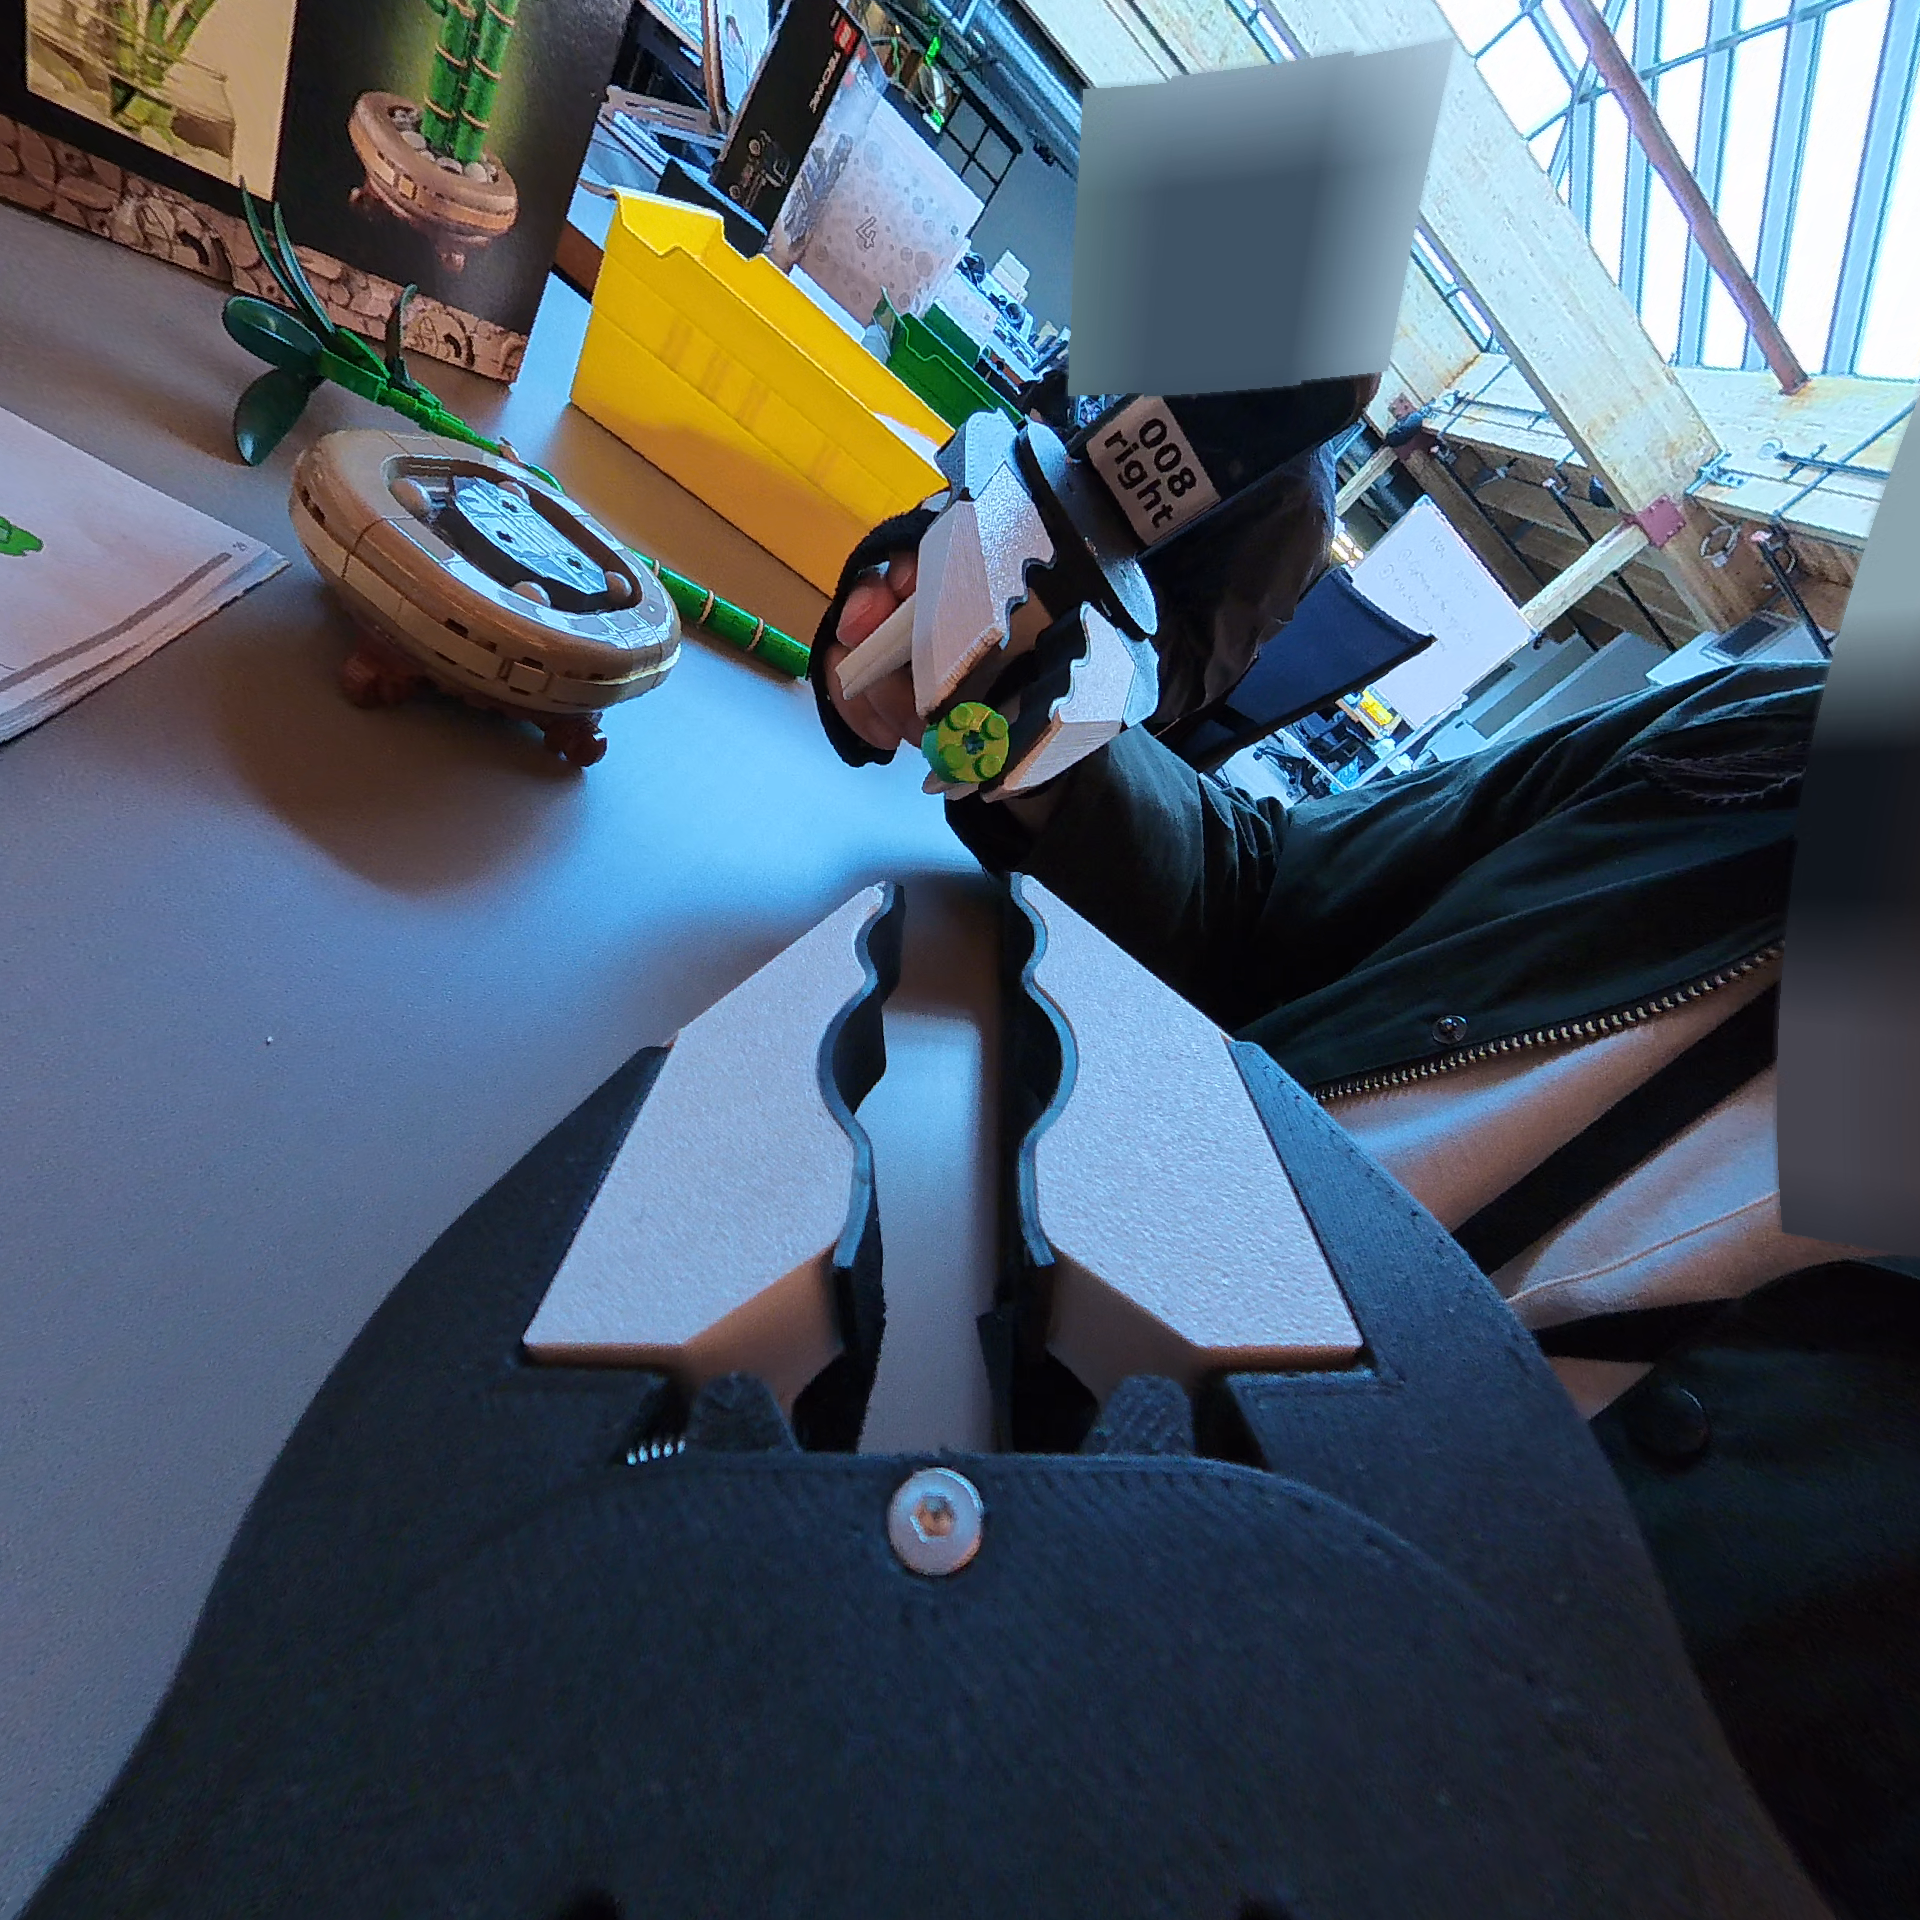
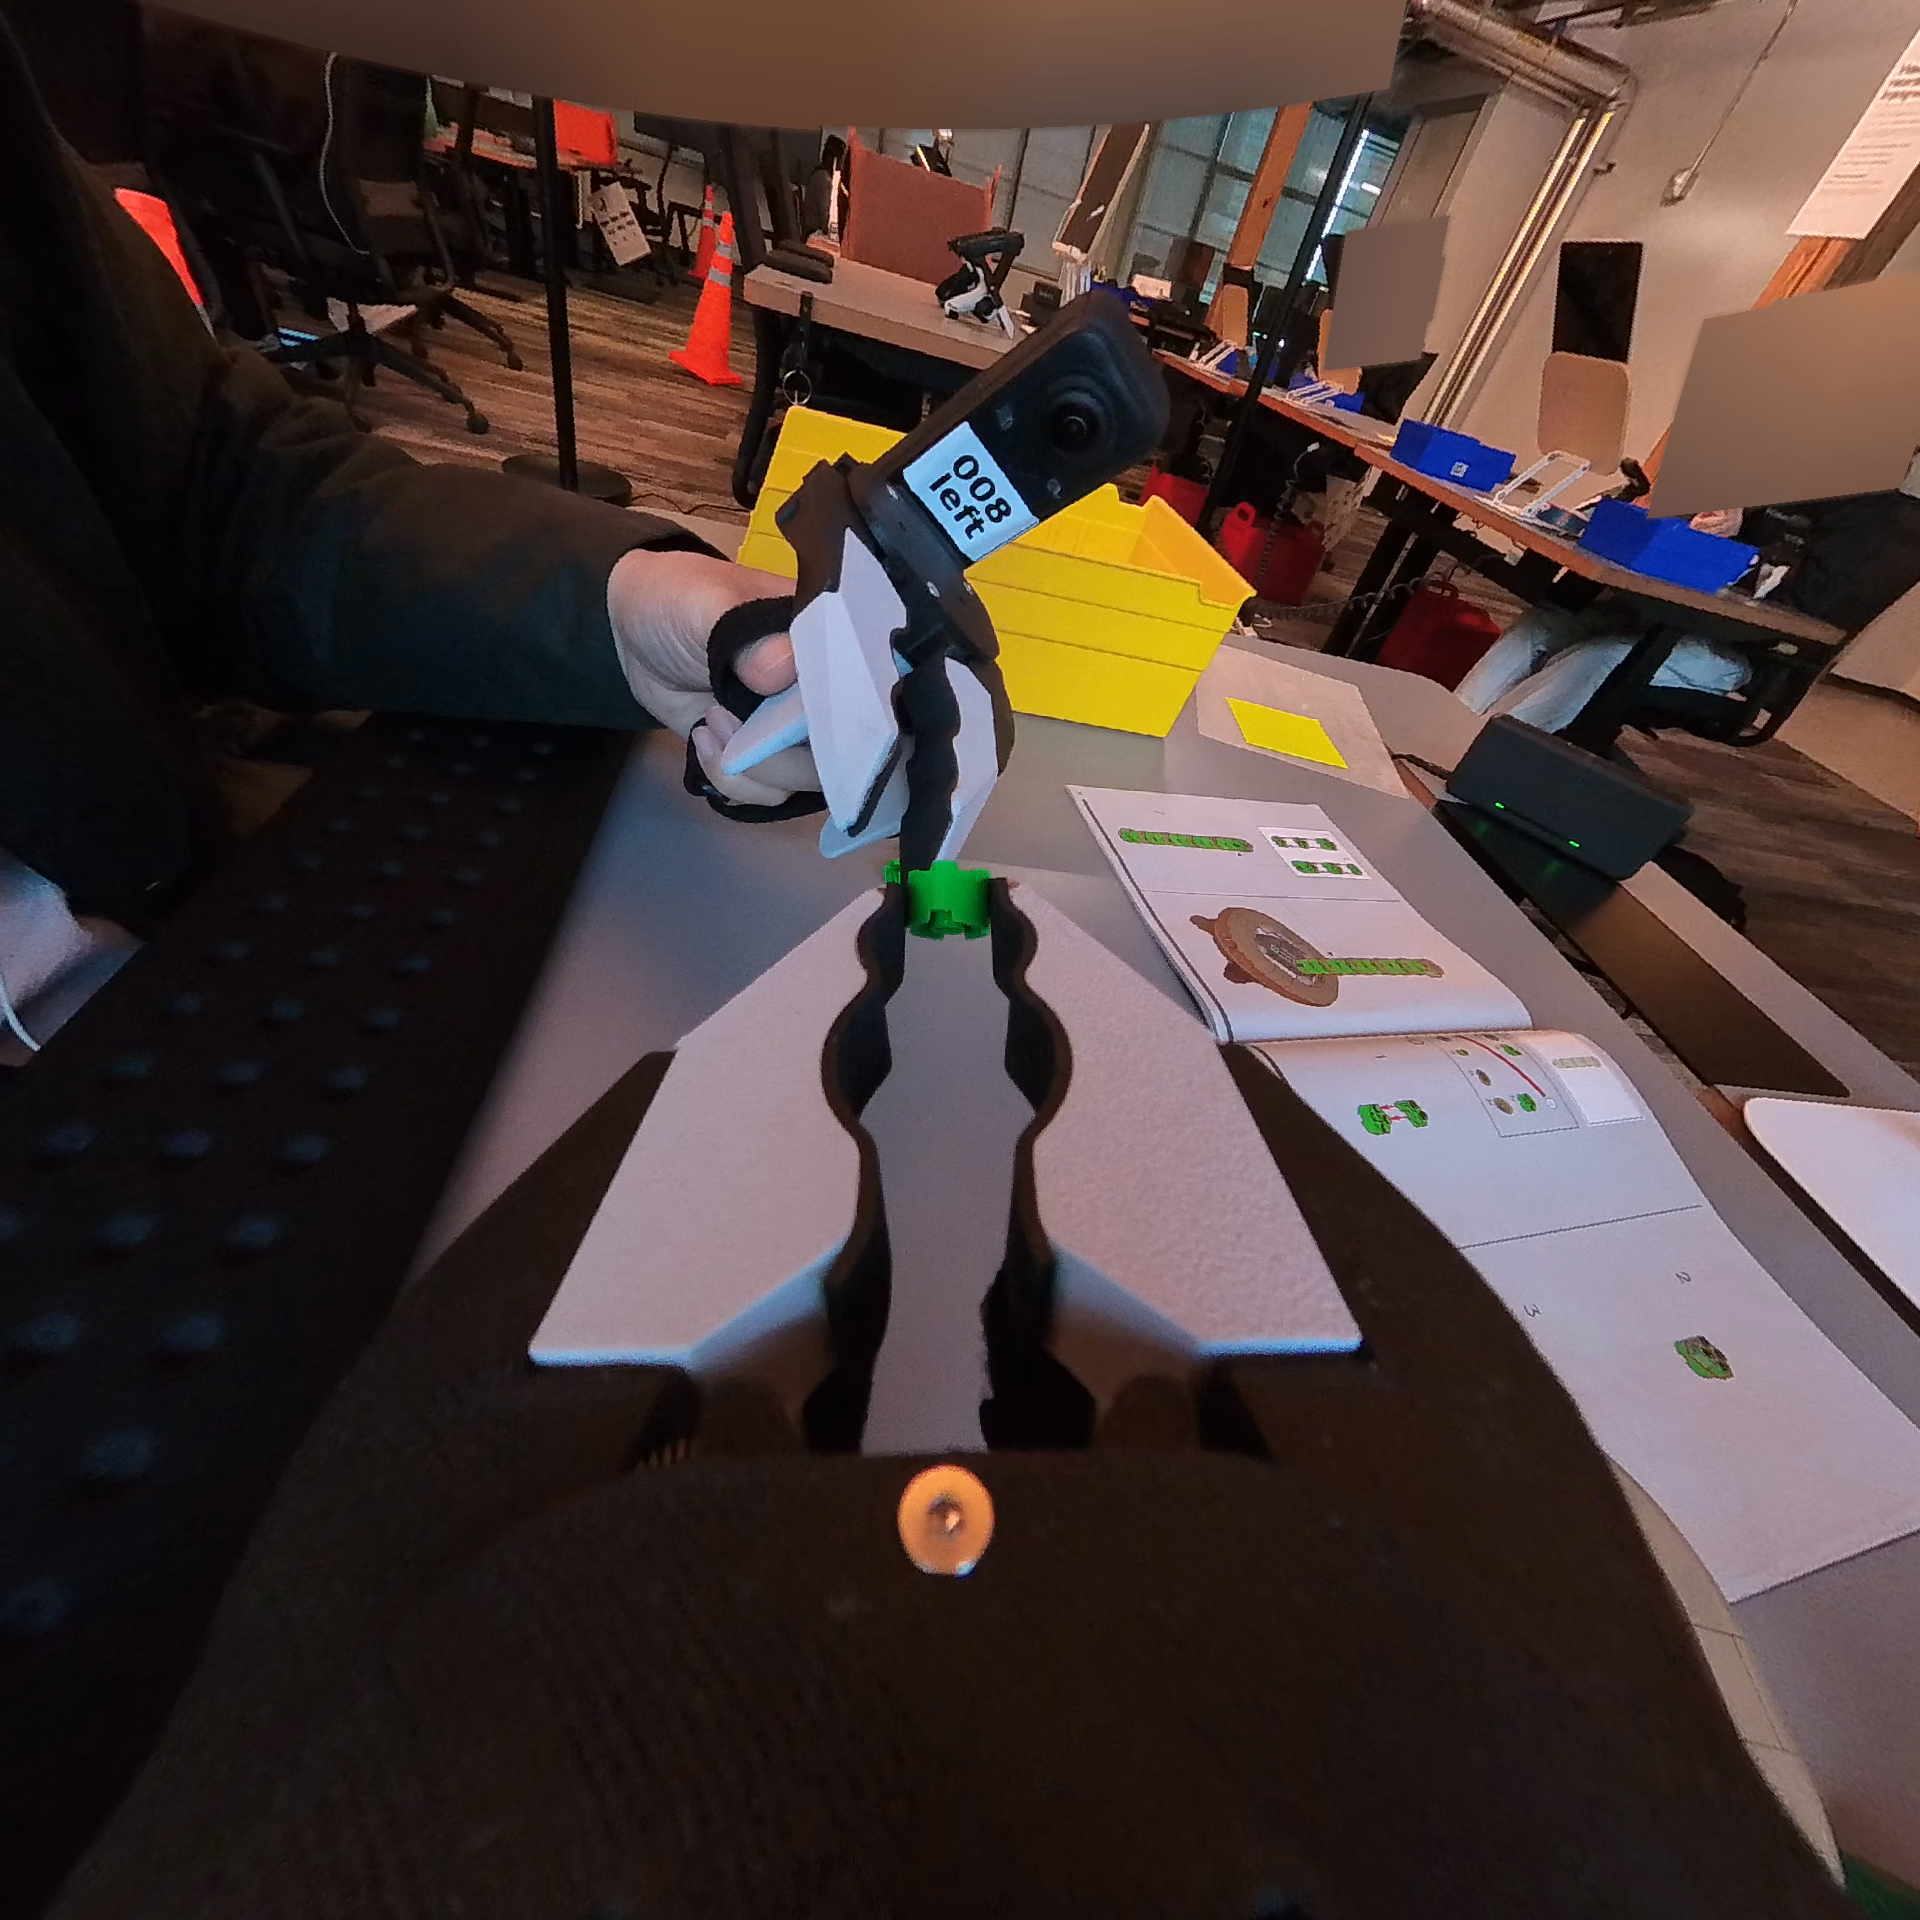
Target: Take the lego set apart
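Both claws, left (image 1: 943,904) and right (image 2: 940,914), have black printed bodies, pale wavy-edged fingers and a silver screw; dark green zippered jacket (image 1: 1507,883).

A green round brick (image 1: 966,743) is showing between the grey fingers of the right gripper (image 1: 982,774). Beyond the left gripper (image 1: 948,904), a tan pot (image 1: 468,582) with brown feet is sitting on the grey bench (image 1: 312,987), beside a yellow bin (image 1: 727,384).

Bright window glare upper right in left view; right view dimmer, edges warped.
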`<state>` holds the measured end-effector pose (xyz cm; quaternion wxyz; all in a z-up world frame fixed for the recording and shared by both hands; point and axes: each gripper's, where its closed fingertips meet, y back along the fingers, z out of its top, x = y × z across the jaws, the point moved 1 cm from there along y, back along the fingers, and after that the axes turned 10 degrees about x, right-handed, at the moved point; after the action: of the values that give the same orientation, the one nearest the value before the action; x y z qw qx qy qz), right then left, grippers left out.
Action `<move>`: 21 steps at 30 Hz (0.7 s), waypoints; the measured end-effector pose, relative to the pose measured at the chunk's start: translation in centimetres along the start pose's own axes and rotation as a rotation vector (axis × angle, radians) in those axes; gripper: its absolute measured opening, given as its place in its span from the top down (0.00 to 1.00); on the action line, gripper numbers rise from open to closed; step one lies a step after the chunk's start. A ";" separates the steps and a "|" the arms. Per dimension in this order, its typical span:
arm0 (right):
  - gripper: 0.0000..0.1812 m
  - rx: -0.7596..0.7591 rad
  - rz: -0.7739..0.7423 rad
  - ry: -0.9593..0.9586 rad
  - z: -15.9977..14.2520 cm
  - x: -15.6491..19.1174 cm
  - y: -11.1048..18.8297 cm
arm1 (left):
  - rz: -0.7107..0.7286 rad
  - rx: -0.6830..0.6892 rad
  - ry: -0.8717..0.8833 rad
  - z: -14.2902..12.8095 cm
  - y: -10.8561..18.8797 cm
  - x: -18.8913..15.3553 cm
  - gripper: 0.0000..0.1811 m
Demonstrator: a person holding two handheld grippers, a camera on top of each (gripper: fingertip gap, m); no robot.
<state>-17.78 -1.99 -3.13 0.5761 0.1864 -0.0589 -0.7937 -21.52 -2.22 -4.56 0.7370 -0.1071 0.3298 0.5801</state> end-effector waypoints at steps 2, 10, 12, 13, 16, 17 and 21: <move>0.92 0.010 -0.002 0.007 -0.1 0.1 -0.1 | 0.002 -0.008 0.007 0.1 0.0 0.1 0.90; 0.92 0.167 -0.029 0.109 -2.1 0.8 -1.8 | 0.096 -0.006 0.068 0.0 -0.8 2.2 0.84; 0.92 0.213 -0.036 0.147 -2.7 1.0 -2.2 | 0.098 0.017 0.061 -0.3 -1.4 2.2 0.84; 0.92 0.236 -0.043 0.166 -2.9 1.1 -2.4 | 0.089 0.031 0.060 -0.5 -1.8 2.1 0.85; 0.92 0.298 -0.041 0.220 -3.7 1.6 -2.7 | 0.088 0.100 0.064 -1.4 -2.6 2.1 0.88; 0.91 0.321 -0.046 0.237 -4.1 1.6 -2.8 | 0.107 0.112 0.063 -1.6 -2.7 2.4 0.90; 0.85 0.211 -0.071 0.230 -2.2 1.5 -2.3 | -0.074 -0.012 0.092 0.6 -1.3 0.1 0.92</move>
<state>-19.45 -2.38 -6.20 0.5279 0.3377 -0.0690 -0.7762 -20.05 -2.21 -4.45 0.7413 -0.1502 0.3554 0.5491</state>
